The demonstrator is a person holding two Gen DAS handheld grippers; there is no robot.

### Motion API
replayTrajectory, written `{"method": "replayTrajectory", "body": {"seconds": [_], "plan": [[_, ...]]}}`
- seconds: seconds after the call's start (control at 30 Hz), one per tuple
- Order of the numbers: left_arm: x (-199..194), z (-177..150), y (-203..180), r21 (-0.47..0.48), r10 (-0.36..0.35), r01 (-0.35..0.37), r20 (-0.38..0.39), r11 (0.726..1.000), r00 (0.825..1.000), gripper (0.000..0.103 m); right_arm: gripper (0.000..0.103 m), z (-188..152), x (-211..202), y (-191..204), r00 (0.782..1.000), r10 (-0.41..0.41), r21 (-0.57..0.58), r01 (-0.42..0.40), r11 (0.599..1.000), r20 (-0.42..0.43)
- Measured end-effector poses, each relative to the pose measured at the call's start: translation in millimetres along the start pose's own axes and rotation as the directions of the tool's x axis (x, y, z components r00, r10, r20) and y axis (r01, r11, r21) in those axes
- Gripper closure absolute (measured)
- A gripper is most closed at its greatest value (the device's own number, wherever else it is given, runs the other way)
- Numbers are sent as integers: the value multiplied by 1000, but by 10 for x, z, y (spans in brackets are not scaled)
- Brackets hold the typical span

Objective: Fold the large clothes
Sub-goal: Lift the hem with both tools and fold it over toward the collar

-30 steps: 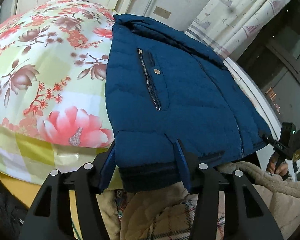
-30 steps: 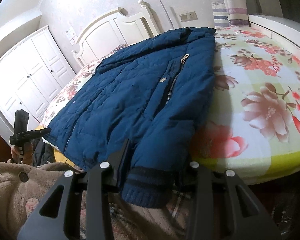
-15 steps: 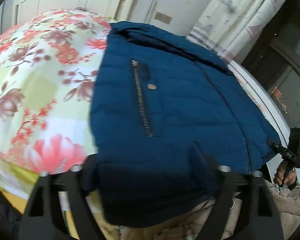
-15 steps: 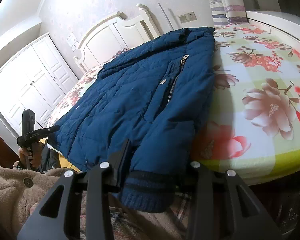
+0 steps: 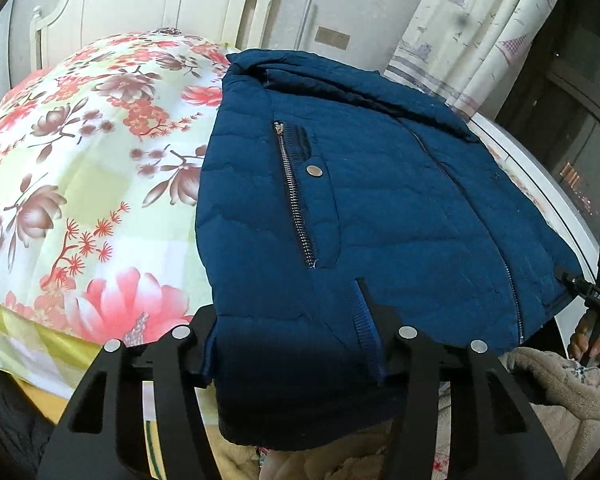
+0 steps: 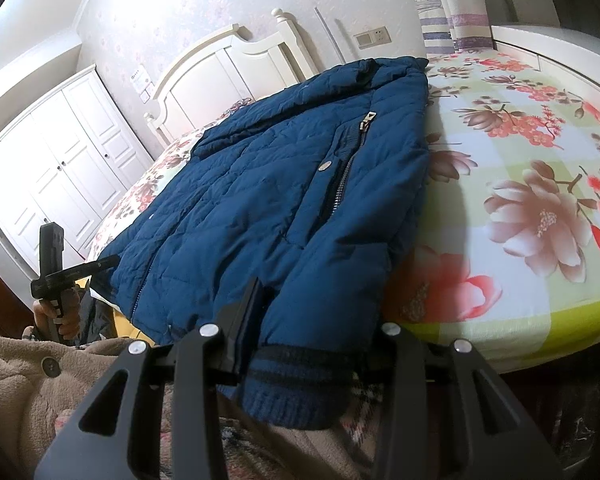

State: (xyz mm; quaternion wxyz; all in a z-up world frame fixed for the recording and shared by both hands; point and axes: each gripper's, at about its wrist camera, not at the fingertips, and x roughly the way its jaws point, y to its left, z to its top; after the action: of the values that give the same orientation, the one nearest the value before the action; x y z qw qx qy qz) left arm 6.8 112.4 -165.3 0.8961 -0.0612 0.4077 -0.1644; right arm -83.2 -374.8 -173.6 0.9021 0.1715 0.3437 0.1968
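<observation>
A blue quilted jacket (image 5: 380,208) lies front up on the flowered bed, its hem hanging over the near edge. It also shows in the right wrist view (image 6: 268,200). My left gripper (image 5: 288,340) straddles the left bottom corner of the jacket, jaws wide apart, fabric between them. My right gripper (image 6: 312,328) straddles the ribbed cuff (image 6: 296,392) at the right bottom corner, jaws wide apart. Whether either squeezes the cloth does not show.
The flowered bedsheet (image 5: 80,184) covers the bed. A white headboard (image 6: 228,68) and a wardrobe (image 6: 56,168) stand behind. A curtain (image 5: 480,28) hangs by the window. My beige fleece coat (image 6: 24,392) fills the bottom of the views.
The left gripper pushed forward over the hem, then drew back a little. The right gripper has stayed at the cuff and the jacket barely shifted.
</observation>
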Motion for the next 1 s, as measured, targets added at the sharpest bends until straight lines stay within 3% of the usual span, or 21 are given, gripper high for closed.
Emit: {"method": "replayTrajectory", "body": {"seconds": [0.13,0.2,0.27,0.37,0.43,0.53,0.63,0.67,0.7,0.73,0.8,0.83,0.93,1.0], "plan": [[-43,-14,8,1,-1,1,10,1000,1000,68,68,-1,-1,4,1000,-19,-5,19,1000,-1],[-92,-18,36,-13,-12,12,29,1000,1000,86,77,-7,-5,6,999,-36,-5,36,999,2],[-169,-43,77,-31,-32,33,48,999,998,93,83,-25,-58,13,1000,-21,3,21,1000,21],[-379,-116,203,-97,-164,174,97,980,982,94,88,-21,-275,32,995,81,15,-82,997,63],[-692,-171,305,-139,-298,324,180,936,938,95,88,2,-530,107,977,177,10,-180,984,119],[-1119,-156,383,-162,-412,469,290,868,863,95,88,176,-1017,399,927,297,-59,-292,955,229],[-1491,82,431,-131,-471,555,393,821,789,94,88,540,-1293,705,885,345,-153,-312,938,311],[-1539,261,478,-140,-495,596,426,791,757,94,88,741,-1302,748,884,327,-146,-294,944,334],[-1531,379,505,-154,-502,613,439,775,745,94,88,895,-1274,756,889,301,-131,-271,953,344],[-1463,615,539,-182,-499,620,444,763,744,93,88,1137,-1171,741,904,249,-106,-226,968,348],[-1198,1085,554,-228,-470,590,416,775,778,93,87,1624,-787,600,938,157,-35,-153,988,309],[-919,1388,562,-274,-455,570,383,775,804,92,87,1795,-606,505,950,134,12,-144,990,283],[-239,1930,516,-342,-372,453,278,823,886,92,86,2306,221,10,986,63,228,-98,969,157],[323,2185,578,-408,-316,369,192,835,929,89,71,2430,696,-325,995,48,346,-77,935,92]]}}
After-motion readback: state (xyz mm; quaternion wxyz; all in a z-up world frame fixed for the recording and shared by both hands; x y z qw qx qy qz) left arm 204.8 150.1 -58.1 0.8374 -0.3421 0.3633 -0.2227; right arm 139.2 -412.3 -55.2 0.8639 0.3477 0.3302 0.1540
